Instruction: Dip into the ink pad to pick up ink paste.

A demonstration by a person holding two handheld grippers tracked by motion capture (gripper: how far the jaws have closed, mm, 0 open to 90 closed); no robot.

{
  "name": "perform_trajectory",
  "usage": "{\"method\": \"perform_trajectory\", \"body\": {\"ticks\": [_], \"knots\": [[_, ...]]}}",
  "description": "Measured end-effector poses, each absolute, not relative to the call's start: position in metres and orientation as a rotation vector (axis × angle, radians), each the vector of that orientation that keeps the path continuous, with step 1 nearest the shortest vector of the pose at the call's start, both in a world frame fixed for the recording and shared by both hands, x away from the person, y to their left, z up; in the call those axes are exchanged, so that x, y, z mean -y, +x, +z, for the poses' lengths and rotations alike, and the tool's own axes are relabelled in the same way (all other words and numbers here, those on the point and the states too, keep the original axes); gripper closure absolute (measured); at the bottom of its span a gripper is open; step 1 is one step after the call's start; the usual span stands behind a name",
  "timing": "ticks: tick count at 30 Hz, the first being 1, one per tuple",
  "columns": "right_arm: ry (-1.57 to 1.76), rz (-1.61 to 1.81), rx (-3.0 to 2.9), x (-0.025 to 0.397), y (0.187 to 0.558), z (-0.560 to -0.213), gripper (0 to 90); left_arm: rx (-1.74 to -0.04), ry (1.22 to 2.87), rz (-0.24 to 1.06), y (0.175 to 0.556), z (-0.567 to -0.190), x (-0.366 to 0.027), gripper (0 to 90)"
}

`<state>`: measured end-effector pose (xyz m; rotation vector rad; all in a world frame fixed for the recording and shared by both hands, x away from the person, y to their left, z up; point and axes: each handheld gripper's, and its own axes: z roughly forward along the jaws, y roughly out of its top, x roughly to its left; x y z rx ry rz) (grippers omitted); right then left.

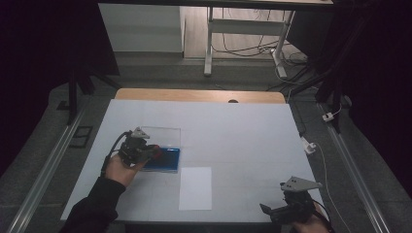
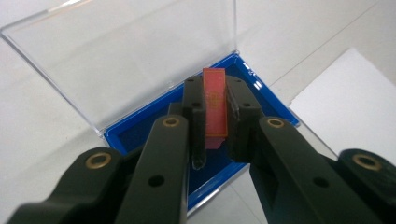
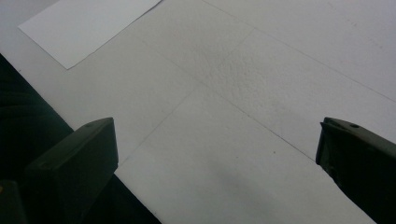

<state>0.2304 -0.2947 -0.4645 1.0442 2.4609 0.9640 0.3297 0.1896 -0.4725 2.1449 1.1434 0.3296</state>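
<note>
Over the blue tray (image 2: 140,130) of an open case, the left tool (image 2: 215,116) grips a small red card (image 2: 215,100) between its jaws. The card stands on edge, pinched on both flat faces, with its top sticking up past the jaw tips and its lower end just above the tray floor; whether it touches the floor I cannot tell. A faint round mark shows on the card's face. The case's clear lid (image 2: 126,56) is swung back and stands up from the tray's far edge.

From the high view, the left tool (image 1: 151,151) sits at the left half of the table (image 1: 243,131), held by a hand (image 1: 121,169) in a dark sleeve, its jaws pointing right over the blue tray (image 1: 167,162). The lid (image 1: 163,136) rises behind it. A white sheet (image 1: 195,188) lies flat just right of the case, near the table's front edge.

The right tool (image 1: 266,209) is well apart from the case, at the table's front right corner, with its grey plate (image 1: 297,184) on top. In the right gripper view its jaws stand wide, holding nothing, above bare white table cover (image 3: 243,93), with a corner of the sheet (image 3: 84,23) at upper left.
</note>
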Motion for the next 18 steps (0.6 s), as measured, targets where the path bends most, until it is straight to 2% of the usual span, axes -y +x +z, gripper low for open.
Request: {"method": "perform_trajectory", "body": {"ticks": [18], "knots": [[1.047,0.966,-2.459,0.295,0.23,-0.464,0.0,-1.063,2.105,0.313,0.312,-0.454,-0.187,79.9]]}}
